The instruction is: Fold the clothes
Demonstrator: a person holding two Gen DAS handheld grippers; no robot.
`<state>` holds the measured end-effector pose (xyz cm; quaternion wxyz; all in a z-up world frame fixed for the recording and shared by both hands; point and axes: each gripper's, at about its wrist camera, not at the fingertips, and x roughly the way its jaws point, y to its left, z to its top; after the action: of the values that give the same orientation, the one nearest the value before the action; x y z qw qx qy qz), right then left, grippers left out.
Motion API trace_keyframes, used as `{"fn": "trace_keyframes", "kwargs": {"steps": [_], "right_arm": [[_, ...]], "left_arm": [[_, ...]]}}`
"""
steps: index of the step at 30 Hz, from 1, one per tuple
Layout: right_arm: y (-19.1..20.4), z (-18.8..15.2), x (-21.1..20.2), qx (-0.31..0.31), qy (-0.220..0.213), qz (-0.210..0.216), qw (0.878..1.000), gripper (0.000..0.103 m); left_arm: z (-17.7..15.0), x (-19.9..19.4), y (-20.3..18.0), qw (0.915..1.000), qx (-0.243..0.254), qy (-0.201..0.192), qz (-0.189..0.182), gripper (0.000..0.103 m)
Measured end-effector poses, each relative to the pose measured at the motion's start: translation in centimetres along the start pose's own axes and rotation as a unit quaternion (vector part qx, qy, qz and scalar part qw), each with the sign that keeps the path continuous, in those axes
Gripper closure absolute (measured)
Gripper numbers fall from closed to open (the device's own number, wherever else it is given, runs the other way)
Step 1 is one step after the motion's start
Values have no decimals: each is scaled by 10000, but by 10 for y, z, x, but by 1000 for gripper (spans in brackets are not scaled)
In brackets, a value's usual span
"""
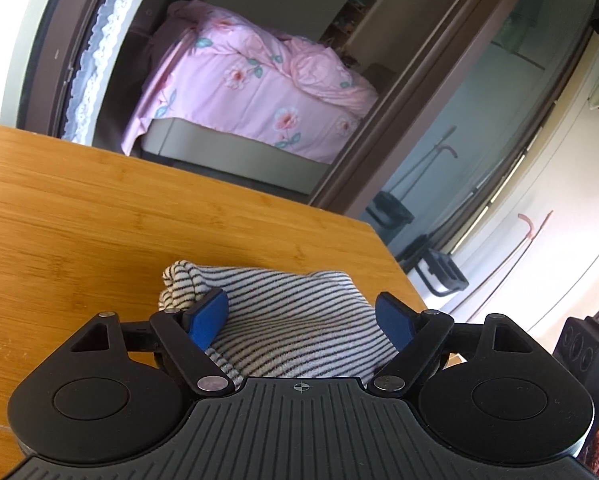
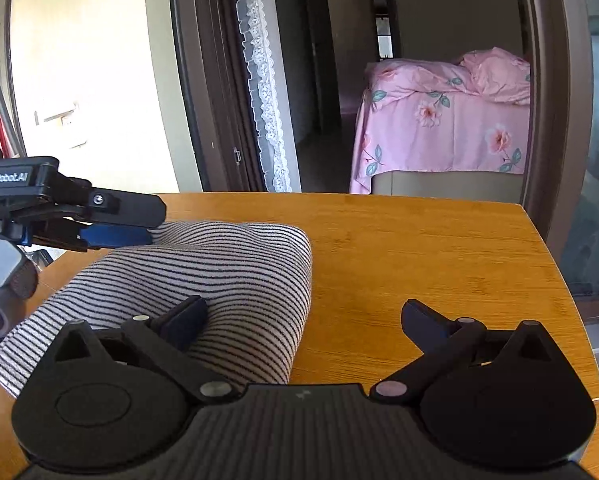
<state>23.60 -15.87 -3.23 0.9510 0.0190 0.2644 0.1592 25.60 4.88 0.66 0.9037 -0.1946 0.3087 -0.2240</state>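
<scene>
A white garment with thin dark stripes [image 1: 291,320] lies folded into a thick bundle on the wooden table [image 1: 99,216]. My left gripper [image 1: 301,314] is open, its blue pads on either side of the bundle's near end. In the right wrist view the same garment [image 2: 219,272] lies at the left of the table [image 2: 419,248]. My right gripper [image 2: 305,322] is open at the bundle's right edge, left finger over the cloth, right finger over bare wood. The left gripper [image 2: 139,224] shows at the far left, at the bundle's far corner.
The table's far edge [image 2: 339,196] and right edge [image 2: 559,280] are close by. Beyond is a doorway with a lace curtain [image 2: 263,80] and a bed with a pink floral cover [image 2: 447,120]. A black stool [image 1: 439,268] stands on the floor past the table.
</scene>
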Motion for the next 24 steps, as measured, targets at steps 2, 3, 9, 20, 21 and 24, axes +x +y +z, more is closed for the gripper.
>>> {"fn": "trace_keyframes", "kwargs": {"steps": [2,3,9,20,21,24], "right_arm": [[-2,0,0,50,5,24,10000,0],[-4,-1,1,88,18,49,9999,0],[-9,0,2,224,37,117,9997,0],[0,8,0,-98,-87,-103,9999,0],[0,5,1,-26,-107,-81,9999,0],[-1,2,-1,25,-156,-67,9999,0]], "left_arm": [[-3,-14,-10,9997,182,-75,161,10],[-5,-21,-15,9992,282,-114,241,6],[-31,-39,-25,9986,298,365,226,5],[-45,-40,-20,9983,354,460,43,43],[-44,-40,-18,9984,331,460,52,39],[-44,-38,-13,9986,259,459,80,34]]}}
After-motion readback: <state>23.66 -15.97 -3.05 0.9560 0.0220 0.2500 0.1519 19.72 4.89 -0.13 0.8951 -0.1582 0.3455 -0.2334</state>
